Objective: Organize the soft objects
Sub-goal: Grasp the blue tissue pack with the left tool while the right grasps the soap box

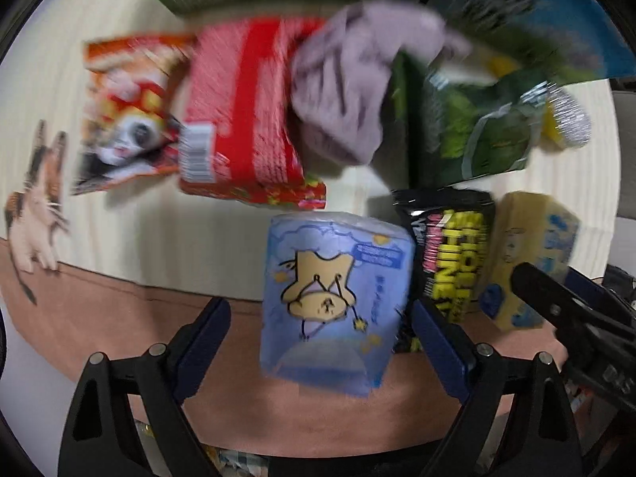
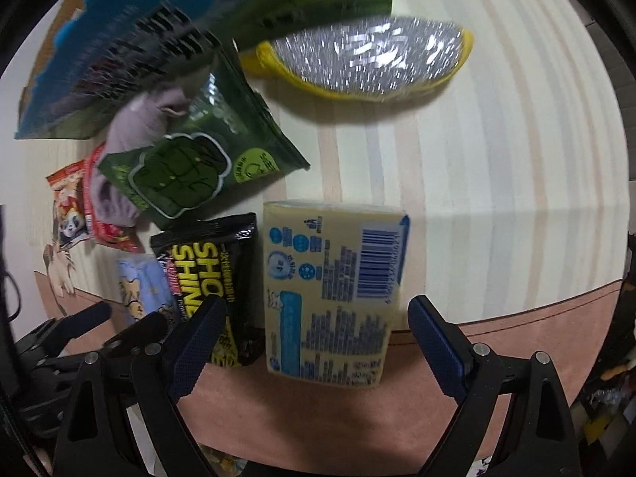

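Note:
A blue tissue pack [image 1: 338, 302] with a cartoon animal lies at the table's near edge. My left gripper [image 1: 321, 322] is open around it, fingers apart from it on both sides. A yellow tissue pack [image 2: 338, 290] lies label up beside it. My right gripper [image 2: 316, 318] is open around it. The yellow pack [image 1: 528, 254] and my right gripper's finger [image 1: 556, 302] show at the right of the left wrist view. A grey cloth [image 1: 357, 87] lies bunched further back. A silver scrubbing pad with a yellow rim [image 2: 365, 59] lies at the far side.
A black and yellow pouch [image 2: 210, 274] lies between the two packs. A green pouch [image 2: 198, 151], a red pack [image 1: 246, 111] and an orange snack bag [image 1: 127, 107] lie behind. A blue-green box [image 2: 179, 28] stands at the back. The table's brown edge [image 2: 516, 338] is near.

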{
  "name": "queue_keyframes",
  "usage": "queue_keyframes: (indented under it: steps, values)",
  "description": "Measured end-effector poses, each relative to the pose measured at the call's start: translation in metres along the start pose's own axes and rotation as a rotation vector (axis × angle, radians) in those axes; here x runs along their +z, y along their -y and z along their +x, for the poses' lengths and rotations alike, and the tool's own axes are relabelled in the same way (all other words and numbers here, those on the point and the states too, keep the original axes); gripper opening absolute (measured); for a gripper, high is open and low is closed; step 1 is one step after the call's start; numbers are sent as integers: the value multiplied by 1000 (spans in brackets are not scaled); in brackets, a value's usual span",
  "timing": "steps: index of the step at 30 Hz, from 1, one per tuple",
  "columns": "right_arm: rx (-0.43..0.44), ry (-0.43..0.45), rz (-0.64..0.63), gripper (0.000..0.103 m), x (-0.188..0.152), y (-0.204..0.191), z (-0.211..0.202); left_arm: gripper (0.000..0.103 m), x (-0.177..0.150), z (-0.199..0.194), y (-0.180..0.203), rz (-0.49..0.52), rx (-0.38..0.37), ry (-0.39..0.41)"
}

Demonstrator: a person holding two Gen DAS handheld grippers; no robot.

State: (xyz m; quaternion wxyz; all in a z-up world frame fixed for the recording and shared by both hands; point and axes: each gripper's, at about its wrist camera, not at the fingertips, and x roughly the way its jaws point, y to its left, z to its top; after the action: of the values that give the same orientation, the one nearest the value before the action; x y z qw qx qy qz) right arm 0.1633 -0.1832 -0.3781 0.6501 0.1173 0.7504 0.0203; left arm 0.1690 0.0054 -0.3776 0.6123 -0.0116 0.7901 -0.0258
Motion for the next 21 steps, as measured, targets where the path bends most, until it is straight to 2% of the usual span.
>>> queue_keyframes:
  steps: [2, 4, 6, 12, 13, 16, 18, 19, 21]
  values:
    - [1, -13, 6, 88, 1, 2, 10, 93, 1, 10, -3, -7, -1, -19]
    - [-4, -27, 2, 77, 3, 3, 23, 93, 0, 14, -8, -22, -23, -21]
    - [-19, -40, -7, 72, 1, 5, 33, 93, -3, 15, -15, -37, -30, -14]
    - [-21, -55, -7, 72, -3, 15, 58, 90, -18, 24, -39, -67, 30, 0]
    - [-28, -59, -10, 73, -3, 14, 63, 82, -20, 27, -40, -66, 32, -6]
    - [-55, -57, -31, 71, -4, 9, 74, 77, -25, 34, -39, -55, 41, 19]
    - [-70, -48, -39, 69, -7, 8, 81, 62, -30, 30, -40, -64, 39, 44]
    - [-73, -42, -42, 68, -9, 8, 84, 49, -32, 27, -40, -66, 40, 51]
    - [-69, -30, -52, 67, -15, 9, 88, 45, -42, 23, -40, -78, 40, 54]
